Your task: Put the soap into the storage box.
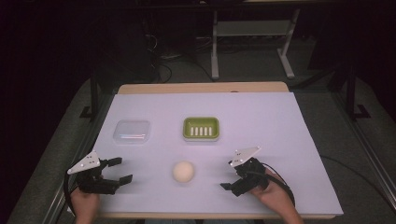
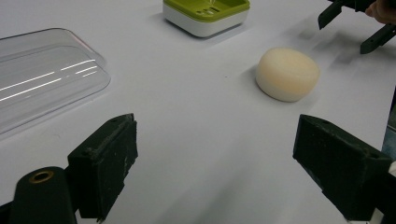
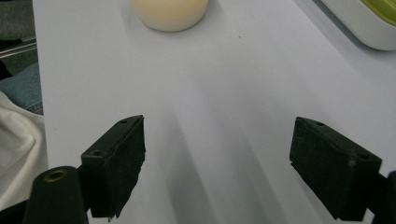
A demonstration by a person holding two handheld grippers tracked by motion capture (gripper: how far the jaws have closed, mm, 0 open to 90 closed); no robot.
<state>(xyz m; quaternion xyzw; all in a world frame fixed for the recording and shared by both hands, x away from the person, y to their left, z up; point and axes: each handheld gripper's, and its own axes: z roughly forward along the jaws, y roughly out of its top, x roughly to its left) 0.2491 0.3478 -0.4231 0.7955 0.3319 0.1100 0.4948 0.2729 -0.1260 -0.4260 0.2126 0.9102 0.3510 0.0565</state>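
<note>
the cream soap bar lies between your two grippers, on the near half of the white sheet that covers the table. it is a smooth, matte, rounded lump, a flattened dome with soft edges, and nothing touches it. in the left gripper view it sits ahead and to the right of your jaws; in the right gripper view its lower edge shows at the top, straight ahead and a little left.

your left gripper is spread wide with nothing between its black, rough-faced pads, and it sits low at the near left edge of the sheet. your right gripper is likewise wide open and empty, near the front edge to the soap's right, its jaws turned toward the soap.

farther back, the green soap dish with a white base and slotted insert stands behind the soap, well apart from it. to its left lies a clear plastic lid, glossy, rectangular with rounded corners, flat on the sheet.

bare sheet surrounds the soap on all sides, and nothing lies between either gripper and it. the table's wooden edge shows at the far side.
</note>
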